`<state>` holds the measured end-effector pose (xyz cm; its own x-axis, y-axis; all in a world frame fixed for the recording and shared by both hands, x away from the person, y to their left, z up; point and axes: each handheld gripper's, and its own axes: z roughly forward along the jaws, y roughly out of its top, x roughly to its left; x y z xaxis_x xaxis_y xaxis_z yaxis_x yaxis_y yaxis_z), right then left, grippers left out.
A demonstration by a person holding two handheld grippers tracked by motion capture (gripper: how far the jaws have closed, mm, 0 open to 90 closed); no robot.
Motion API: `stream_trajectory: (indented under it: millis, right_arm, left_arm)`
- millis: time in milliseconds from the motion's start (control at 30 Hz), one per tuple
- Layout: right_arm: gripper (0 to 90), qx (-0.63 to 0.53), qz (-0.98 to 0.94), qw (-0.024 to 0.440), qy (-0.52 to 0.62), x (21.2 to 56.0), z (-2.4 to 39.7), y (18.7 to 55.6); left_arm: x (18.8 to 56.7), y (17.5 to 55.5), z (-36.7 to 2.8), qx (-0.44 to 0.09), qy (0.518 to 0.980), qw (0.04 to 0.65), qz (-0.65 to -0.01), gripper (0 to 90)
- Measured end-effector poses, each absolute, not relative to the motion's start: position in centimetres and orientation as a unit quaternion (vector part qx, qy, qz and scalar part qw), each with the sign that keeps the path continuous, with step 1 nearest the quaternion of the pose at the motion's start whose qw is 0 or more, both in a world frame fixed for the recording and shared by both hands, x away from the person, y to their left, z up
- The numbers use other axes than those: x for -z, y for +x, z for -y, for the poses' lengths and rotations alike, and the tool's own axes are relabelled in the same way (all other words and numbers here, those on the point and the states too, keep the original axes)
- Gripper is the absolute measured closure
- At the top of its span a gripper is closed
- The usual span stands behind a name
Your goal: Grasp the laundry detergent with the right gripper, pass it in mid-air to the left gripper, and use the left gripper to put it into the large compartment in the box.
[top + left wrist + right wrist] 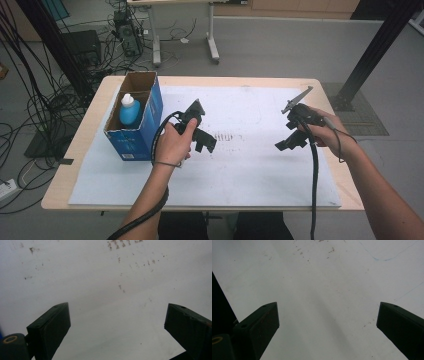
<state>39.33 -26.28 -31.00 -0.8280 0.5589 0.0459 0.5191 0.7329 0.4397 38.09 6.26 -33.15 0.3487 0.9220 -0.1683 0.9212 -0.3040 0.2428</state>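
We hold the left black two-jaw gripper [206, 143] with jaws spread wide and empty over the white paper sheet [250, 170]. Just beside its outer side stands the open blue cardboard box [142, 127], holding a blue bottle with a white cap [130, 110]. The right black two-jaw gripper [286, 145], equally wide and empty, hangs well apart, leaving bare sheet between them.

You have a wooden table [82, 145] with rounded corners, nearly covered by a white sheet [250, 165]. On the sheet at nine o'clock stands an open blue box [137, 132], touching the sheet's left edge. At the centre of the sheet you see dark smudges [227, 136]. Bare wood shows along the left, near and far edges.
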Motion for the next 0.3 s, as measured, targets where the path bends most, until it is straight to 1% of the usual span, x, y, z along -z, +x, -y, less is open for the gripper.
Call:
stream_trajectory:
  millis: [300]
  right_arm:
    - [3.9,-0.224,-0.929,0.044,0.29,31.04,26.25,39.08]
  left_arm:
    - [33.06,37.91,-6.08,0.0,0.809,0.149,-0.569,7.3]
